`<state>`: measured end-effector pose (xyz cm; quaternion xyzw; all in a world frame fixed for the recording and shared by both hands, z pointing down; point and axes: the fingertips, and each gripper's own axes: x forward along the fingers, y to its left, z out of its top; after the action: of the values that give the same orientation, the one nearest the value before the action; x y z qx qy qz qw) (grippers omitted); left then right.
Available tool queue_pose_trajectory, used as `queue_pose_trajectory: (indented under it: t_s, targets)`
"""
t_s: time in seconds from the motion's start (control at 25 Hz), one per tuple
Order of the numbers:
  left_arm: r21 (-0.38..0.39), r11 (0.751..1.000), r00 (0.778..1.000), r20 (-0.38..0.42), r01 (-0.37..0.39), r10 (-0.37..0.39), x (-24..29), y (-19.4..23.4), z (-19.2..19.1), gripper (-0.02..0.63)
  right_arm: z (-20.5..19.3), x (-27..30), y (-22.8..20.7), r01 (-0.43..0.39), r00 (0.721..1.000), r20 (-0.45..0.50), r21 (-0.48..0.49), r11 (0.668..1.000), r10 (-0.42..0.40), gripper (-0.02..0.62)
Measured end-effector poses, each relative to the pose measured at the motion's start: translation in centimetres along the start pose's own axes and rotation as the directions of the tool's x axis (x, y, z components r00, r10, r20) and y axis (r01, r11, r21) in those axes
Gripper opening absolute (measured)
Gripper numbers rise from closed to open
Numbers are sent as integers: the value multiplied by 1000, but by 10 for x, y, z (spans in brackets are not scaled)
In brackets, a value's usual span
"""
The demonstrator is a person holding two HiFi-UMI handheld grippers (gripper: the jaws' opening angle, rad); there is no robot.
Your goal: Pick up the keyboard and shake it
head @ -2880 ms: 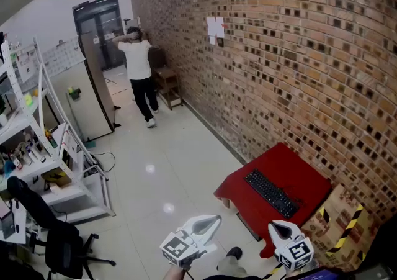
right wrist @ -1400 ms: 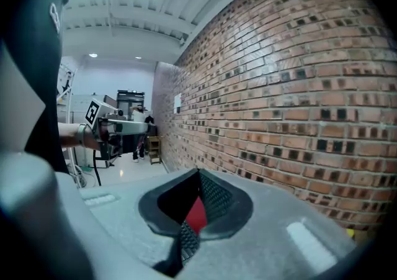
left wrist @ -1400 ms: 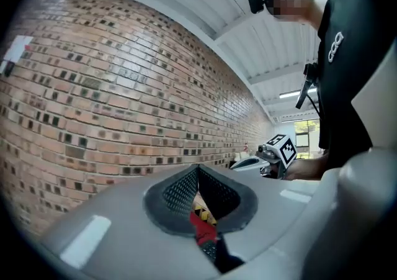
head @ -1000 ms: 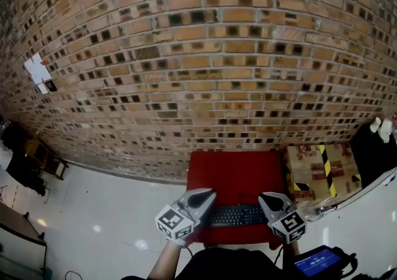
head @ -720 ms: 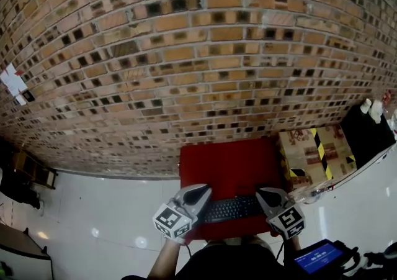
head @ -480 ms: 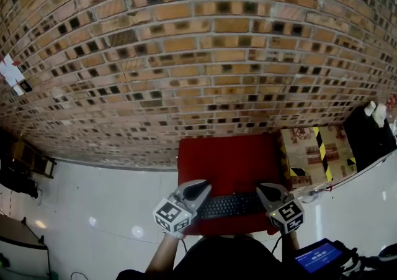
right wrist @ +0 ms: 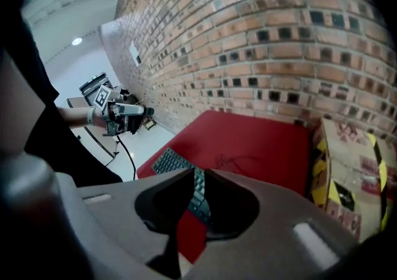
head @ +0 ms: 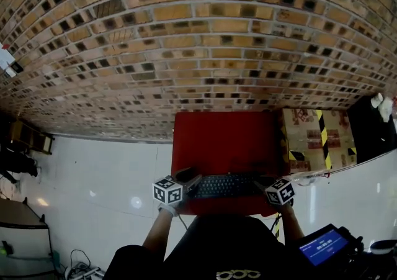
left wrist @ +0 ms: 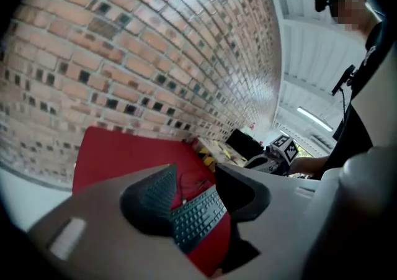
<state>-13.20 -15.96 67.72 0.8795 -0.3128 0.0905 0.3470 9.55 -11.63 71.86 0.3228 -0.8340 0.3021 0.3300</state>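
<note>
A black keyboard lies along the near edge of a low red table. My left gripper sits at the keyboard's left end, my right gripper at its right end. In the left gripper view the jaws of the left gripper are opening, and the keyboard shows in the gap, untouched by the pads. In the right gripper view the right gripper has its jaws parting by a narrow slit. The keyboard lies beyond them on the red table.
A brick wall rises right behind the table. A cardboard box with yellow-black tape stands to the table's right. A small lit screen is at lower right. White floor spreads to the left.
The view has swung from the room to the table. Both grippers have come down to the keyboard's two ends, and their jaws, shut before, now stand apart.
</note>
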Motion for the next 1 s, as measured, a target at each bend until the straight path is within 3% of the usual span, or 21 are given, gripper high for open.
queue_pose_trajectory:
  t_s: [0.2, 0.28, 0.36, 0.4, 0.48, 0.6, 0.72, 0.8, 0.88, 1.0]
  targets:
    - [-166, 980, 974, -212, -114, 78, -8, 63, -107, 216, -73, 39, -33, 55, 981, -190, 149, 987, -26, 95]
    - [-215, 964, 962, -255, -154, 97, -11, 80, -133, 225, -89, 49, -52, 126, 969, -236, 210, 969, -75, 122]
    - [-237, 952, 949, -291, -194, 121, -15, 92, -153, 229, -104, 53, -73, 233, 943, -291, 239, 943, -160, 233]
    - [-244, 947, 942, -308, -210, 130, -16, 96, -162, 235, -111, 54, -83, 282, 928, -314, 242, 928, -200, 245]
    - [-258, 940, 934, -333, -223, 130, -15, 101, -173, 249, -125, 58, -98, 338, 906, -351, 261, 904, -238, 286]
    - [-279, 935, 926, -361, -218, 109, -9, 103, -189, 252, -150, 70, -100, 335, 899, -392, 328, 883, -195, 330]
    - [-276, 930, 907, -405, -244, 118, -3, 116, -201, 259, -166, 82, -95, 322, 891, -426, 353, 878, -156, 331]
    - [-270, 922, 893, -426, -278, 145, -4, 127, -203, 193, -171, 89, -91, 331, 881, -447, 344, 879, -156, 331]
    - [-279, 918, 889, -435, -283, 142, -6, 129, -202, 169, -174, 90, -91, 351, 872, -458, 340, 873, -172, 345]
    - [-276, 924, 890, -438, -264, 124, -5, 121, -200, 187, -176, 89, -91, 368, 863, -472, 337, 867, -183, 347]
